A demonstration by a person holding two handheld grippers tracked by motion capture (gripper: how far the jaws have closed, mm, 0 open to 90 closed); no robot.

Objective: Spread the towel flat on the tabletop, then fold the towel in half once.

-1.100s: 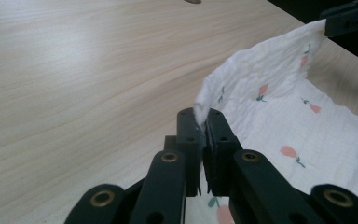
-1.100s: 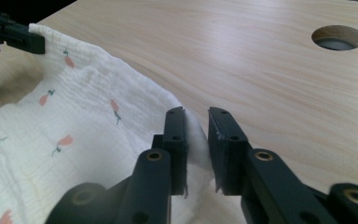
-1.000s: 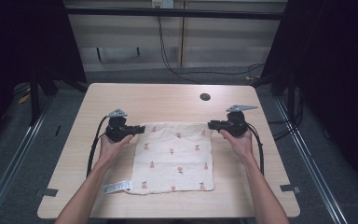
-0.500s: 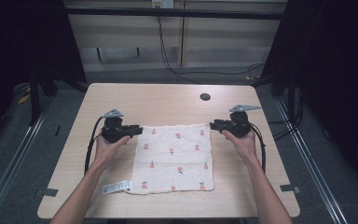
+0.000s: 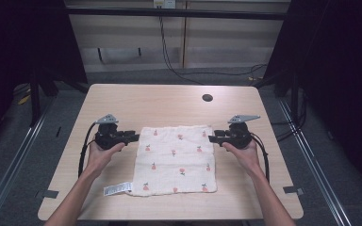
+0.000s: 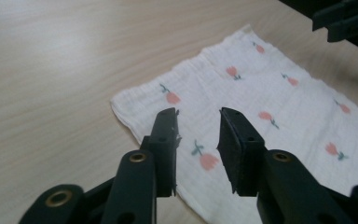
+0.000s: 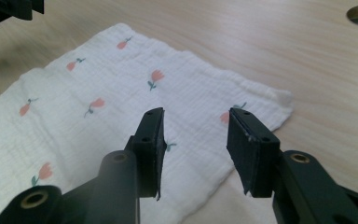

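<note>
Pale wooden table (image 5: 122,103) carries a white cloth (image 5: 176,157) printed with small flowers, spread flat and square near the person's edge; the spreading looks done, with little left but drawing back; left gripper (image 5: 133,137) and right gripper (image 5: 213,138) flank its far corners, their jaws just opened, parted and empty; a round hole (image 5: 207,98) lies well clear; nothing obstructs.

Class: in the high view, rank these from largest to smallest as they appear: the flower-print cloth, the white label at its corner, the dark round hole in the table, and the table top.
1. table top
2. flower-print cloth
3. white label
4. dark round hole

The label looks only somewhat larger than the hole.
</note>
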